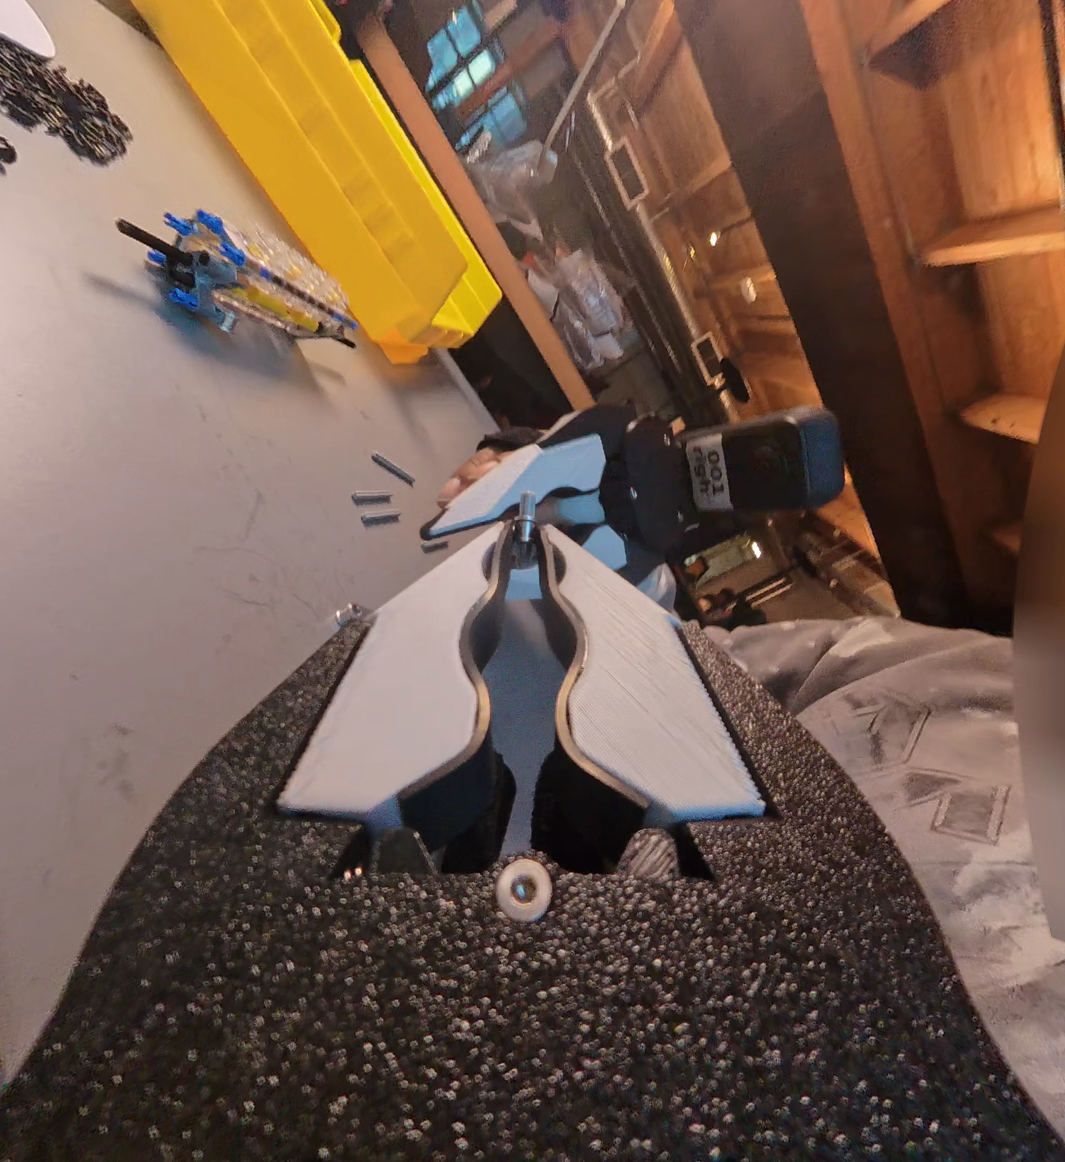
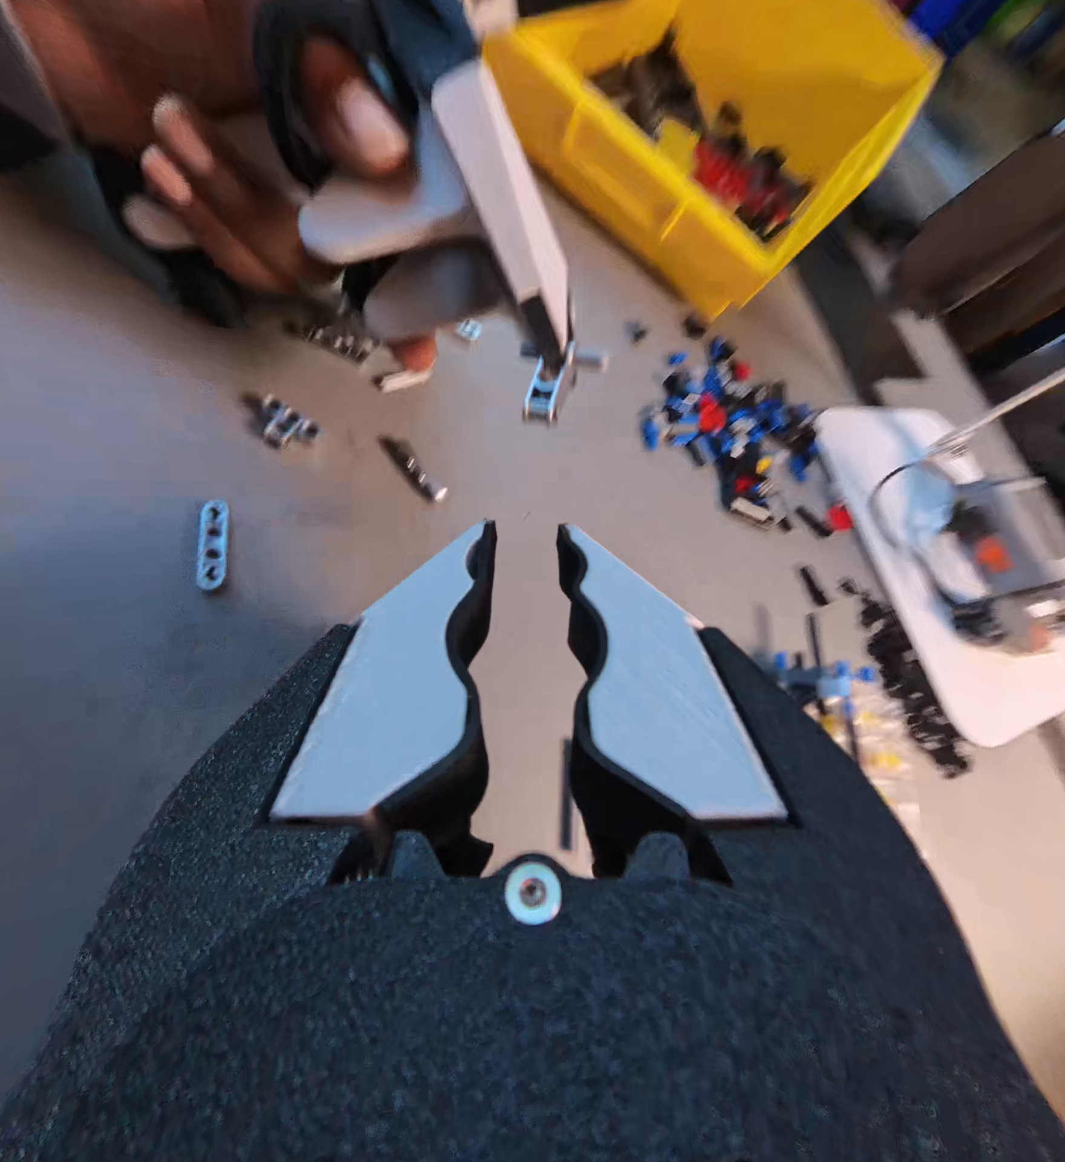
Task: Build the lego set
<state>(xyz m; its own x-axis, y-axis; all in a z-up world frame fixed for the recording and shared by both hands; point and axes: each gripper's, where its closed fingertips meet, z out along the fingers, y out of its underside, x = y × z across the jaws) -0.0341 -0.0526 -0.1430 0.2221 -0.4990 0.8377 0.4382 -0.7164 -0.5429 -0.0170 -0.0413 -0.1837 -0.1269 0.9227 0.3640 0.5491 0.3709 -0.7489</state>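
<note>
A pale grey table is seen in a workshop with wooden shelves at the upper right of the left wrist view. A yellow bin, filled with dark and red parts, is set at the upper right of the right wrist view, with a heap of blue, black and red small parts spread on the table below it and a white tray at the right edge. The left gripper is closed at its tips on a small grey connector piece, held up off the table; in the right wrist view this piece is seen at the upper centre, blurred. The right gripper is held above the bare table with its jaws parted and nothing between them. A flat grey beam with holes lies at the left, and a short grey rod lies just above the right gripper's tips. A small model of clear, yellow and blue pieces rests beside the bin at the upper left of the left wrist view. A hand is seen gripping the left tool at the upper left.
</note>
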